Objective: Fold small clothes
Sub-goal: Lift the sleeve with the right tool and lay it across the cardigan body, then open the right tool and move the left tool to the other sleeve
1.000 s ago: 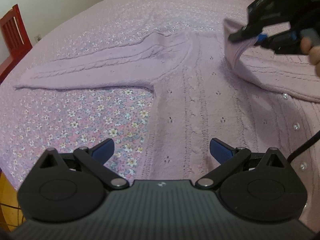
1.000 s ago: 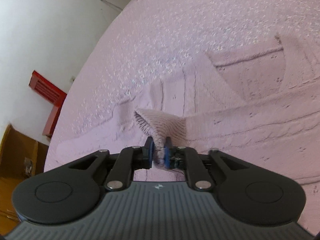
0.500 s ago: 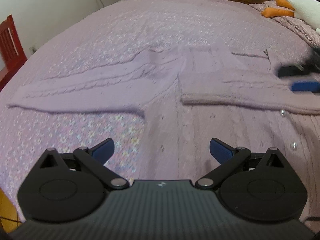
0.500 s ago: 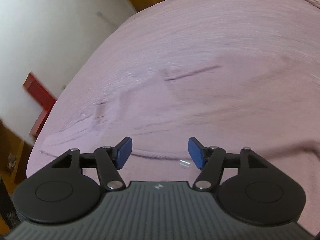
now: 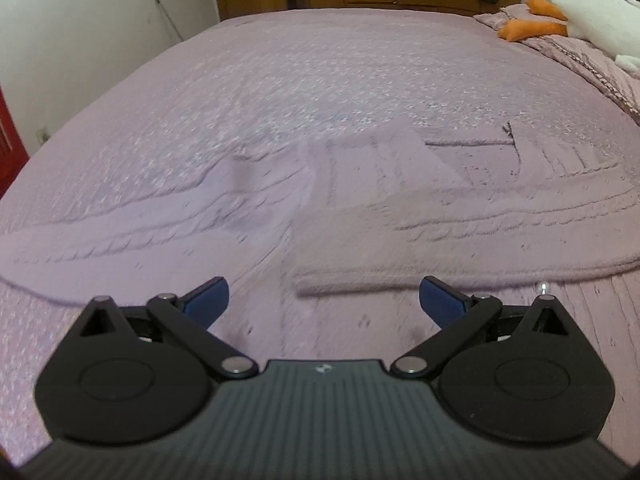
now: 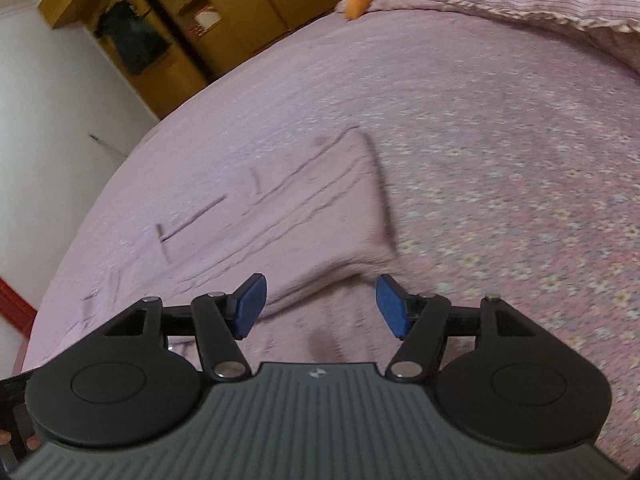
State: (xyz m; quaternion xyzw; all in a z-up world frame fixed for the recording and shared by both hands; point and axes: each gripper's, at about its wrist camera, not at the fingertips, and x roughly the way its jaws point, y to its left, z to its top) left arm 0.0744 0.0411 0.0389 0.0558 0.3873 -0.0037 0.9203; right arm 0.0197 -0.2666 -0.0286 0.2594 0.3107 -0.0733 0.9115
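Observation:
A pale lilac knitted cardigan lies flat on the bed. Its right sleeve is folded across the body, its cuff end near the middle. Its left sleeve stretches out to the left. My left gripper is open and empty, just above the cardigan's body. In the right wrist view the cardigan lies ahead, blurred, with its folded shoulder edge to the right. My right gripper is open and empty above the cardigan.
The bed has a lilac flowered cover. A white and orange soft toy lies on a pillow at the far right. Wooden wardrobes stand beyond the bed. A white wall is at the left.
My right gripper laid the right sleeve across the cardigan, opened and let it go, then swung away to the right. My left gripper moved forward over the body and stayed open.

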